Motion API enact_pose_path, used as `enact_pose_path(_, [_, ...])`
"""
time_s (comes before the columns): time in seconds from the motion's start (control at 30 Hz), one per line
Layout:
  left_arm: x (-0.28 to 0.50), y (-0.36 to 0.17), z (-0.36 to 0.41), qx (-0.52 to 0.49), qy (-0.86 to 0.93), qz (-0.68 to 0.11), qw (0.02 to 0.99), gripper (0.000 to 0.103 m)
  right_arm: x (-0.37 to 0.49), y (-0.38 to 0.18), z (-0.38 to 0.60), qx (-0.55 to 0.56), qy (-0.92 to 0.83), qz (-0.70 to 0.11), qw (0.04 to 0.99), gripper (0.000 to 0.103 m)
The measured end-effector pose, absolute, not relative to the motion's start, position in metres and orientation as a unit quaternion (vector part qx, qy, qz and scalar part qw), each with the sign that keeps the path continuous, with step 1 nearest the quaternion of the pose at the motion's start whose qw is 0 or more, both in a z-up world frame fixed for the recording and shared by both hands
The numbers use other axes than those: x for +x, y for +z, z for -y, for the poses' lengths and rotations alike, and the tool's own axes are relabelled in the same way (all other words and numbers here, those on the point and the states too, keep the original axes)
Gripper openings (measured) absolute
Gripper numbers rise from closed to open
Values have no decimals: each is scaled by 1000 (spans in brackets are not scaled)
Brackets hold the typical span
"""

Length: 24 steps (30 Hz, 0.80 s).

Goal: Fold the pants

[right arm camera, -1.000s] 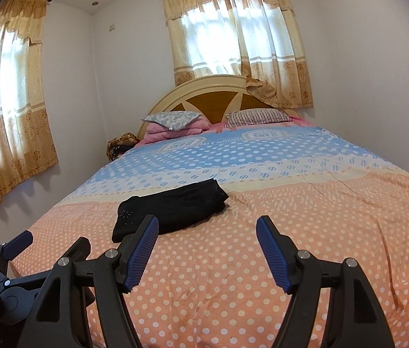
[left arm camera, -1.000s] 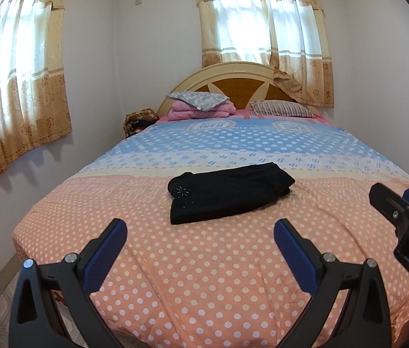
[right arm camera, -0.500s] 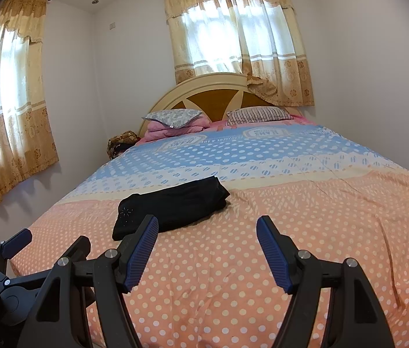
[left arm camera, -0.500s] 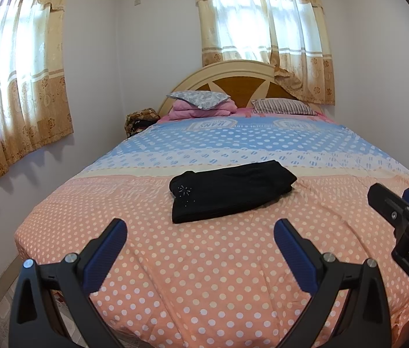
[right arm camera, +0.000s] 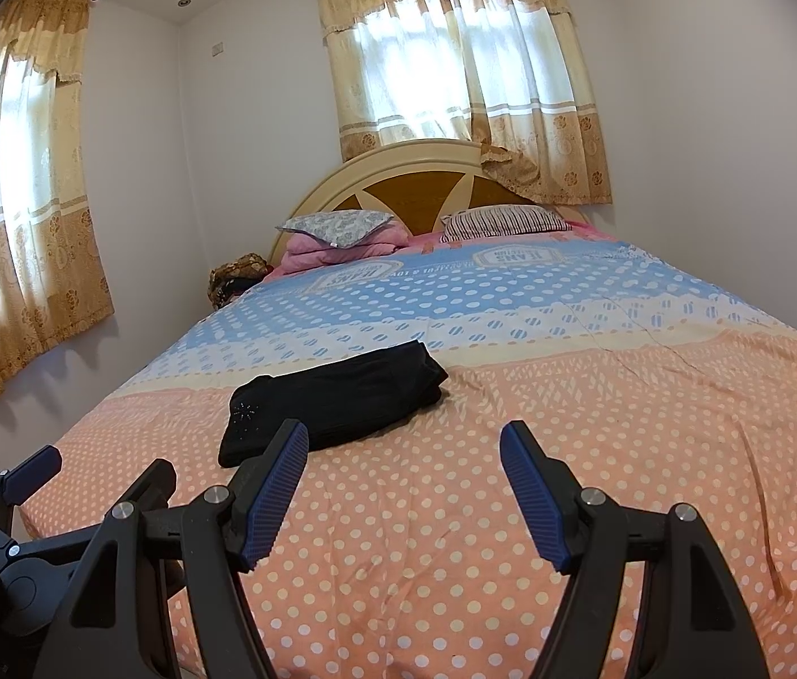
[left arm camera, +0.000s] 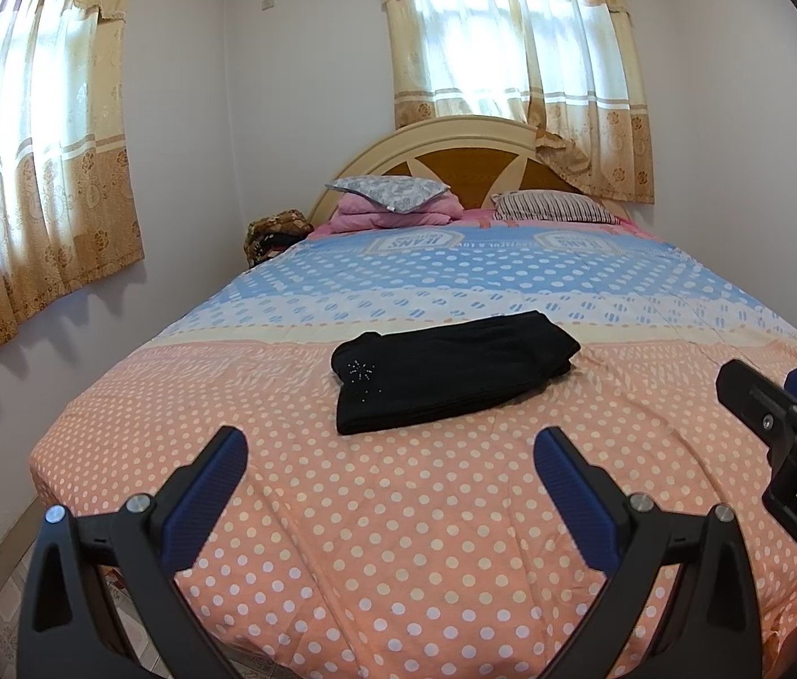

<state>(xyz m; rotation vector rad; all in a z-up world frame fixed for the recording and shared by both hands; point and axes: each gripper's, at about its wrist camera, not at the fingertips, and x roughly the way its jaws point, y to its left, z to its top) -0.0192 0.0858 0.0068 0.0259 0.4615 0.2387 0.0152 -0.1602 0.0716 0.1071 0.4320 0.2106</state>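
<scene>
pants [left arm camera: 449, 370] lying folded in a compact bundle mid-bed [left arm camera: 455, 537] | left gripper [left arm camera: 387, 464] and right gripper [right arm camera: 404, 452] hovering wide open, empty, well short | nothing changing since a second ago | I'm reading fold as done

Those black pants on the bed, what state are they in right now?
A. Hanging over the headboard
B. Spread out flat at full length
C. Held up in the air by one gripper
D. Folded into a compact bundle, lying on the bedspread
D: the black pants lie as a folded bundle on the dotted bedspread, with both grippers open and away from them.
</scene>
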Motion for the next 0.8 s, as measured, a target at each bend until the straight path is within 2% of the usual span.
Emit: enact_pose_path(0.8, [-18, 3, -89, 9, 122, -231, 965, 103, 18, 69, 160, 52, 108, -216, 969, 72])
